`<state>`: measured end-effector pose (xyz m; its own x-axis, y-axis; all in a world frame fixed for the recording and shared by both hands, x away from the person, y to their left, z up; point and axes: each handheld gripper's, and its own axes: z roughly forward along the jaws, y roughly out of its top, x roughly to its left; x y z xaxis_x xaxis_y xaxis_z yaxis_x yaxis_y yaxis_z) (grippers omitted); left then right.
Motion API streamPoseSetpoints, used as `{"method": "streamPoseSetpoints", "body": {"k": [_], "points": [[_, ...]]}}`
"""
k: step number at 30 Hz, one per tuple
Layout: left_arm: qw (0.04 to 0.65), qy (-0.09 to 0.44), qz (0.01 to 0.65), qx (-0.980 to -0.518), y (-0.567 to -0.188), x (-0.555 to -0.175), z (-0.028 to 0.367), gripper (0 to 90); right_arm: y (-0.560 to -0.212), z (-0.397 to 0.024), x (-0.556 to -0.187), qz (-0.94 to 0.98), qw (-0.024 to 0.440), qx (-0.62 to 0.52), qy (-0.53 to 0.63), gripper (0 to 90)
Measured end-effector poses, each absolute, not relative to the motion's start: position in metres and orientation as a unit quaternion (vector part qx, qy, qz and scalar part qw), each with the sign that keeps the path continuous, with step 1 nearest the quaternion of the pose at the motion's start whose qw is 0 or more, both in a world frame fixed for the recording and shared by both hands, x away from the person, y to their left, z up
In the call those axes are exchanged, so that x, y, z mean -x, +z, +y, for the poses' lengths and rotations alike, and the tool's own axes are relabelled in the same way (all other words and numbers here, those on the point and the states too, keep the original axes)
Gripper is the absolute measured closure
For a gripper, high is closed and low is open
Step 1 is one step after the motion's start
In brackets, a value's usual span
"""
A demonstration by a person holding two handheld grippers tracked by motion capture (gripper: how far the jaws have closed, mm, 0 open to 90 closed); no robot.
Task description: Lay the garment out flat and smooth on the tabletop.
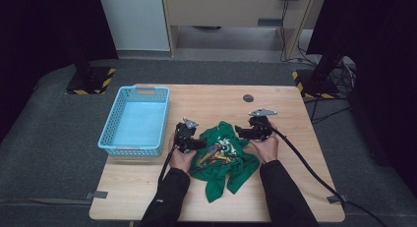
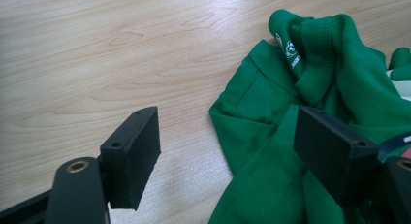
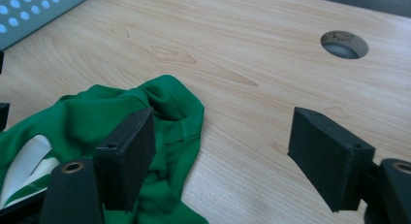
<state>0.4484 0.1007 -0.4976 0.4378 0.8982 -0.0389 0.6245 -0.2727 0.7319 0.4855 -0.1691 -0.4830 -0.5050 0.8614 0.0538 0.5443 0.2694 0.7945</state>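
Crumpled green cloth shirt [image 1: 223,158] lies on pale wooden table [image 1: 295,197] between left gripper [image 1: 188,141] and right gripper [image 1: 252,132], both jaws wide, empty

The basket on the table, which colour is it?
The basket is light blue, seen best in the high view.

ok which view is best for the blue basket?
High view: the whole blue basket sits on the table's left, empty. Right gripper view catches just a perforated corner at top left. Left gripper view gives wood and green cloth.

hand-held gripper [image 2: 227,151]: jaws apart | green shirt [image 2: 310,103]: crumpled, under one jaw | wooden table [image 2: 121,49]
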Motion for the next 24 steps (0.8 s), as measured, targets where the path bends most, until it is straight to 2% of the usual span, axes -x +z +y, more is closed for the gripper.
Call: {"method": "streamPoseSetpoints", "body": {"k": [12, 24], "points": [[0.334, 0.203, 0.503, -0.770, -0.513, -0.460, 0.093, 31.9, -0.516, -0.160, -0.504, 0.773, 0.182, -0.467, 0.388, 33.3], [0.320, 0.195, 0.515, -0.771, -0.527, -0.470, 0.099, 38.3, -0.529, -0.154, -0.508, 0.788, 0.170, -0.459, 0.373, 40.4]]}}
